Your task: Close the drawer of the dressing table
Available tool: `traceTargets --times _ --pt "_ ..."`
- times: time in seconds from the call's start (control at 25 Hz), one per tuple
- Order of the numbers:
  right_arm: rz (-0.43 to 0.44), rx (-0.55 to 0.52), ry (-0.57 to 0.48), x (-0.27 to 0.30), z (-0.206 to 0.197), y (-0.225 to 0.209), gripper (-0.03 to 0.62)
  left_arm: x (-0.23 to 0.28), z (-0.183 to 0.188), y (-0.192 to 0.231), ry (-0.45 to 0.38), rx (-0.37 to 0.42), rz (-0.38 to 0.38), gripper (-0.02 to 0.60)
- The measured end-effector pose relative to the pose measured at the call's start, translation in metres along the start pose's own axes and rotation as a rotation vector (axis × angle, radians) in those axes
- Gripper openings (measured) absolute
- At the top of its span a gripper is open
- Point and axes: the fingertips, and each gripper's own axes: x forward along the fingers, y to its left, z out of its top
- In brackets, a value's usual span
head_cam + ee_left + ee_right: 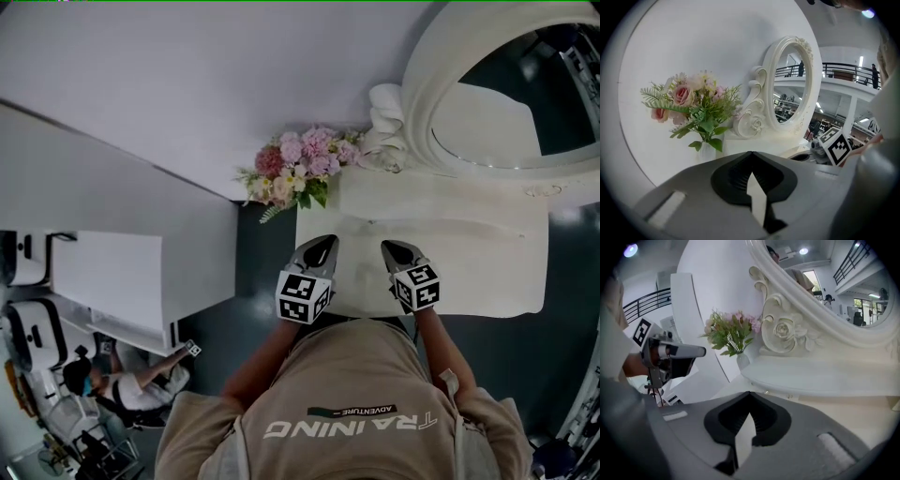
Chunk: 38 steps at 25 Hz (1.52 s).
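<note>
The white dressing table point(469, 272) stands against the wall, seen from above, with an oval mirror point(506, 94) in a carved frame. Its drawer front does not show clearly in any view. My left gripper point(330, 240) and right gripper point(387, 246) hover side by side over the table's front edge, tips toward the mirror. Both are shut with nothing between the fingers. In the left gripper view my left gripper point(751, 154) faces the mirror point(790, 84). In the right gripper view my right gripper point(749, 394) points at the raised shelf point(811, 376), which has small knobs under it.
A vase of pink flowers point(300, 169) stands on the table's left corner, also in the gripper views point(693, 112) point(731, 333). A white partition point(112, 187) and white furniture fill the left. A seated person point(122, 384) is at lower left. Dark floor point(262, 272) lies beside the table.
</note>
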Motion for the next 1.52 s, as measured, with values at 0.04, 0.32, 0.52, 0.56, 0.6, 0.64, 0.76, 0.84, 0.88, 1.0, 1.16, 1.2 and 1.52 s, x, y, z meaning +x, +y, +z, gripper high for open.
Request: traceTargets --times 0.04,0.32,0.52,0.56,0.6,0.64,0.76,0.84,0.88,1.0,1.16,1.2,1.52 --pt "0.001 -0.002 -0.027 -0.007 0.008 0.002 0.002 -0.002 0.003 0.000 -0.010 0.004 0.004 0.017" --pt "-0.003 -0.027 -0.214 -0.062 0.071 0.006 0.002 -0.018 0.035 -0.005 -0.093 0.026 0.026 0.017" --pt "0.014 -0.093 -0.282 -0.093 0.104 0.017 0.002 -0.029 0.063 -0.015 -0.149 0.056 0.011 0.017" --pt "0.015 -0.103 -0.292 -0.097 0.109 0.019 0.002 -0.030 0.069 -0.016 -0.161 0.063 0.010 0.017" --pt "0.014 -0.111 -0.302 -0.102 0.113 0.020 0.002 -0.031 0.074 -0.018 -0.173 0.069 0.008 0.017" --pt "0.012 -0.119 -0.312 -0.107 0.117 0.021 0.002 -0.032 0.079 -0.019 -0.183 0.075 0.007 0.017" --pt "0.001 -0.153 -0.346 -0.118 0.131 0.023 0.002 -0.035 0.090 -0.022 -0.204 0.091 0.002 0.017" --pt "-0.003 -0.182 -0.370 -0.125 0.142 0.025 0.002 -0.037 0.098 -0.023 -0.217 0.104 0.000 0.017" --pt "-0.005 -0.198 -0.382 -0.128 0.148 0.027 0.002 -0.038 0.102 -0.023 -0.225 0.110 0.000 0.017" --pt "-0.014 -0.241 -0.415 -0.136 0.164 0.031 0.002 -0.043 0.115 -0.024 -0.253 0.128 0.000 0.017" --pt "-0.025 -0.274 -0.460 -0.147 0.180 0.037 0.002 -0.051 0.132 -0.027 -0.290 0.146 -0.004 0.017" --pt "-0.024 -0.277 -0.473 -0.150 0.185 0.038 0.002 -0.053 0.138 -0.028 -0.301 0.150 -0.005 0.017" --pt "-0.013 -0.302 -0.559 -0.174 0.213 0.048 0.002 -0.062 0.173 -0.034 -0.375 0.174 0.001 0.017"
